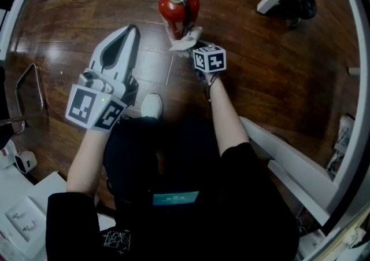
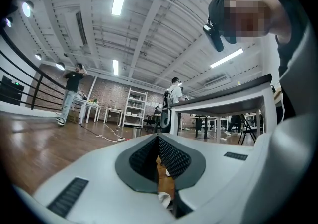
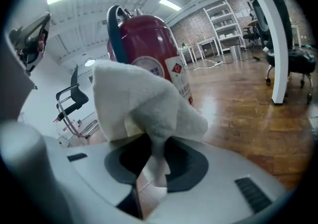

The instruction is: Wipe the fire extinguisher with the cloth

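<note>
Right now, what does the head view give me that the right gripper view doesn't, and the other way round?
Head view only: the left gripper, off to the left of the fire extinguisher and touching nothing, plus both of the person's forearms. Right gripper view only: the right gripper with its jaws closed on a fold of the cloth, and the extinguisher's printed label. Both: the white cloth held up at the red extinguisher, above the wooden floor.

No print can be read; the label (image 3: 180,76) on the fire extinguisher (image 3: 146,37), just beyond the right tongs (image 3: 153,163), is too blurred
</note>
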`<action>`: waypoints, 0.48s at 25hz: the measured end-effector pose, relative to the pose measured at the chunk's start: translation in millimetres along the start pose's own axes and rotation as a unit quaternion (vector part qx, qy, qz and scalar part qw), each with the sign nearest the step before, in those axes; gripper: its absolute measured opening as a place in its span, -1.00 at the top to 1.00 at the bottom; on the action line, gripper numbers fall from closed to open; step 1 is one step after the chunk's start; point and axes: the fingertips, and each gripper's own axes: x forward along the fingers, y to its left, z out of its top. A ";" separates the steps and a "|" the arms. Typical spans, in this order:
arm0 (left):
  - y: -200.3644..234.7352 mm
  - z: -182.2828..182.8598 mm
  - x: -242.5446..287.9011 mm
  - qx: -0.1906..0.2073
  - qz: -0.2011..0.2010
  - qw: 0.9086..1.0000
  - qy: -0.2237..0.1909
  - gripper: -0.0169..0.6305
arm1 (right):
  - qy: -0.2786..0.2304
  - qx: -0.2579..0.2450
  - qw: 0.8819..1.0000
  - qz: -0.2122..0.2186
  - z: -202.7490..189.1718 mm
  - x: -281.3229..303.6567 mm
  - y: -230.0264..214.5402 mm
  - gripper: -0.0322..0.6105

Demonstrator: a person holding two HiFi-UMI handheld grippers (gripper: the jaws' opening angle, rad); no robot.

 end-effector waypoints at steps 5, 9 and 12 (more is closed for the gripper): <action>2.3 0.3 -0.6 0.000 0.000 1.000 0.000 0.94 | -0.021 -0.017 1.000 0.006 11.3 -18.6 4.1 0.58; 2.4 1.5 3.1 0.002 -0.001 1.000 -0.001 0.94 | -0.076 -0.038 0.996 0.019 44.0 -57.3 0.0 0.58; -1.5 0.9 6.6 0.004 -0.006 1.000 0.001 0.94 | -0.113 -0.091 0.989 0.003 84.0 -93.1 -8.8 0.58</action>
